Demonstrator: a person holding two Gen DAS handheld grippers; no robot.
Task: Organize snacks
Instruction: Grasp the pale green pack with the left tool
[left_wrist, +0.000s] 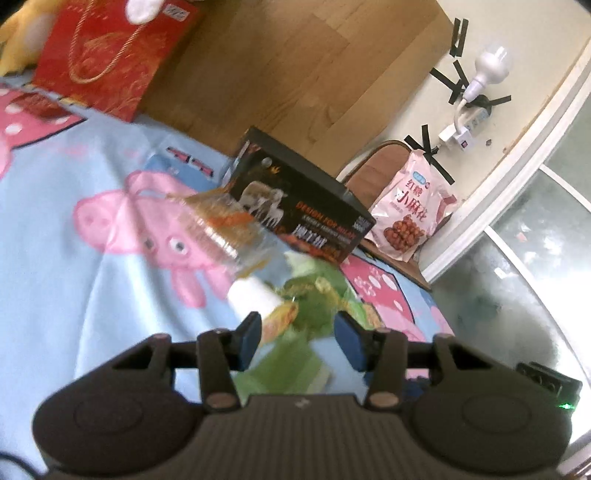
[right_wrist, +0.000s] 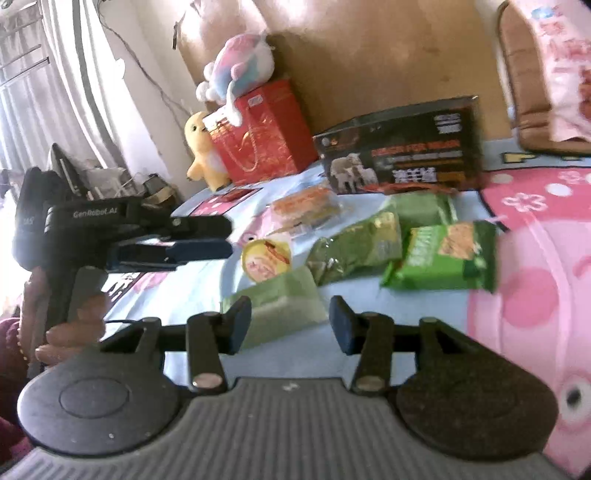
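black box (right_wrist: 402, 155): contents unseen; green packets (right_wrist: 439, 254) outside | both fingers: part-open, empty

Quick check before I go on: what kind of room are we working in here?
Most likely a bedroom: the snacks lie on a cartoon-pig bedsheet, plush toys sit by a wooden headboard, and curtains hang beside it.

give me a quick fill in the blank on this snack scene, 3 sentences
The black box shows pictures of ____ on its front.
The yellow plush toy stands beside a ____ gift bag.
Both the left gripper and the right gripper have their jaws ____ with nothing held between them.

Missing words: sheep; red; open
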